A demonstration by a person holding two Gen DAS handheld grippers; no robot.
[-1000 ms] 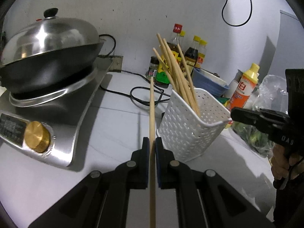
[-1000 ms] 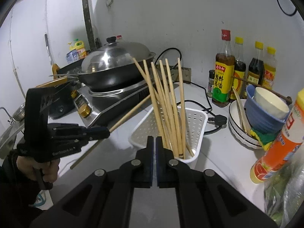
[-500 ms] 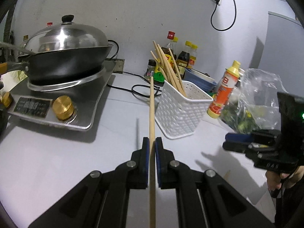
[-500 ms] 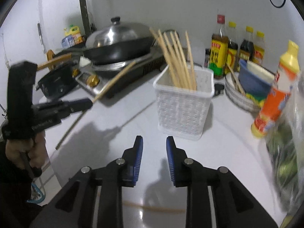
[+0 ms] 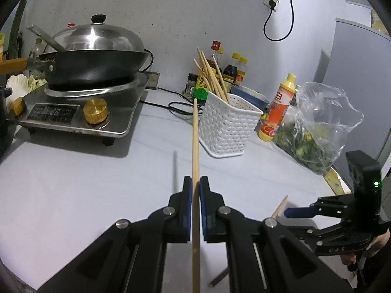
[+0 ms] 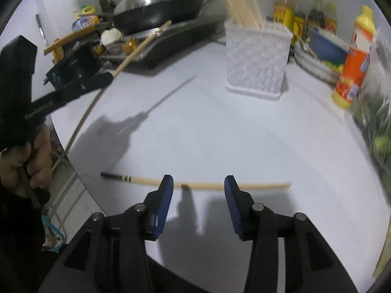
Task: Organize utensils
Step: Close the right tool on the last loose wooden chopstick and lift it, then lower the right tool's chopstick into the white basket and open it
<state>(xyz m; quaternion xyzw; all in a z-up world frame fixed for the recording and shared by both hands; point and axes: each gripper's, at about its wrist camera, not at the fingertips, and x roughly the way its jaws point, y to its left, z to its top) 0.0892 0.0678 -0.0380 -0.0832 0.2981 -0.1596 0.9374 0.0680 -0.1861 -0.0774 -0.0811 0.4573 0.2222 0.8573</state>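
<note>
white counter (image 6: pixel 220 127), loose chopstick (image 6: pixel 207 185), right fingers (image 6: pixel 232 195) opening.

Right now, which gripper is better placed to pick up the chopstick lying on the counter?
Right. The right gripper hovers over the loose chopstick, jaws opening, nothing between them yet. The left gripper is shut on a chopstick of its own and sits away from it.

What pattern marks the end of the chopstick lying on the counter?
The chopstick has a black tip followed by thin black bands; clearest in the right wrist view.
</note>
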